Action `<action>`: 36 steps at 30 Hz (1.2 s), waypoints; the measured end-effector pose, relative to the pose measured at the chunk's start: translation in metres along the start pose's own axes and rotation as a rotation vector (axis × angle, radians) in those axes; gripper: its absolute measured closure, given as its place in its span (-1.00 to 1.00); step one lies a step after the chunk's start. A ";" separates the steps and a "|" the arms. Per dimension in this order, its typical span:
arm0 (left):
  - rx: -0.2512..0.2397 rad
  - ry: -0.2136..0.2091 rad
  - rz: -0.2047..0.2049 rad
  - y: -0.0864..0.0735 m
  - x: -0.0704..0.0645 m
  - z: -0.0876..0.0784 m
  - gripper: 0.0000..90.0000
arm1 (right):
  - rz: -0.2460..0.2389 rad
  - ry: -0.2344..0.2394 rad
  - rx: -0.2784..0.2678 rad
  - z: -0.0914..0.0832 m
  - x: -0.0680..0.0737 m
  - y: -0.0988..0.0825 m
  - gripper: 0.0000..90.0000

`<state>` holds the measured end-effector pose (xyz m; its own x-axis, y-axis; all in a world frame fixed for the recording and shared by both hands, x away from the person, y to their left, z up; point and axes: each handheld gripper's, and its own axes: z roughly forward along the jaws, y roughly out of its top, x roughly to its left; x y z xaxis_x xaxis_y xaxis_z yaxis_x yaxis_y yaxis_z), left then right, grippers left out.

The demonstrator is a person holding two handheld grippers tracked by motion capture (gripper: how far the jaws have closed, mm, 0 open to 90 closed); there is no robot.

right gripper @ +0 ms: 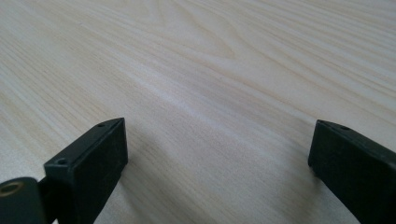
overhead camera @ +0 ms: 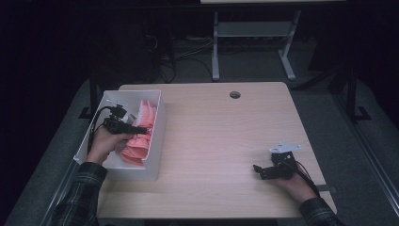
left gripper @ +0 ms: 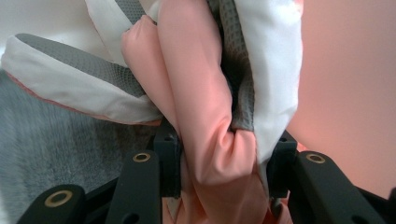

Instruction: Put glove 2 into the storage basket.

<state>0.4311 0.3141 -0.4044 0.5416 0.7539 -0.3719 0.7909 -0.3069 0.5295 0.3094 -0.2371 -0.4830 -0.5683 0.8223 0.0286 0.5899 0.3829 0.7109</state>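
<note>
A white bin (overhead camera: pixel 157 141) stands at the table's left edge with pink, white and grey fabric pieces (overhead camera: pixel 140 136) piled in it. My left gripper (overhead camera: pixel 141 130) reaches into the bin and is shut on a pink fabric piece (left gripper: pixel 205 140), bunched between the two jaws in the left gripper view. White and grey trimmed fabric (left gripper: pixel 79 79) lies around it. My right gripper (overhead camera: pixel 257 168) rests low over the bare table at the front right, open, with only wood grain between its jaws (right gripper: pixel 219 158).
The light wooden table (overhead camera: pixel 221 136) has a round cable hole (overhead camera: pixel 235 94) near its far edge. Beyond the table stand a white desk frame (overhead camera: pixel 254 42) and floor cables (overhead camera: pixel 183 56). Grey carpet lies to each side.
</note>
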 end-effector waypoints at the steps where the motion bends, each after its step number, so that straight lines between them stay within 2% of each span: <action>1: -0.008 -0.002 -0.002 -0.001 0.001 0.002 0.29 | 0.001 0.000 0.000 0.000 0.000 0.000 -0.91; 6: -0.021 -0.017 -0.019 -0.004 0.004 0.004 0.23 | 0.000 0.000 0.000 0.000 0.000 0.000 -0.91; 11: -0.037 -0.008 -0.027 -0.004 0.007 0.001 -0.25 | 0.003 0.001 0.000 0.000 0.000 0.000 -0.91; 13: -0.041 0.012 -0.017 -0.004 0.005 -0.001 -0.44 | 0.003 0.000 -0.001 0.000 0.000 0.000 -0.91; 16: -0.056 0.035 -0.017 -0.002 0.002 -0.007 -0.63 | 0.002 -0.001 0.001 0.000 0.000 0.000 -0.91; 18: -0.072 0.058 -0.009 0.000 -0.001 -0.015 -0.68 | 0.001 -0.001 0.000 0.000 0.000 0.000 -0.91; 24: -0.117 0.096 0.007 0.006 -0.007 -0.041 -0.70 | 0.006 -0.001 0.003 0.000 0.000 0.000 -0.91; 28: -0.154 0.116 0.047 0.013 -0.018 -0.059 -0.70 | 0.006 -0.001 0.003 0.000 0.000 0.000 -0.91; 31: -0.189 0.121 0.083 0.018 -0.029 -0.071 -0.70 | 0.007 -0.001 0.004 0.000 0.000 0.000 -0.91; 34: -0.218 0.106 0.106 0.024 -0.039 -0.079 -0.70 | 0.007 -0.001 0.003 0.000 0.000 0.000 -0.91; 36: -0.217 0.109 0.114 0.025 -0.042 -0.081 -0.70 | 0.007 -0.001 0.004 0.000 0.000 0.000 -0.91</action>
<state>0.4054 0.3220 -0.3138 0.5803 0.7833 -0.2228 0.6406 -0.2703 0.7187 0.3087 -0.2370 -0.4829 -0.5631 0.8257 0.0331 0.5964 0.3784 0.7079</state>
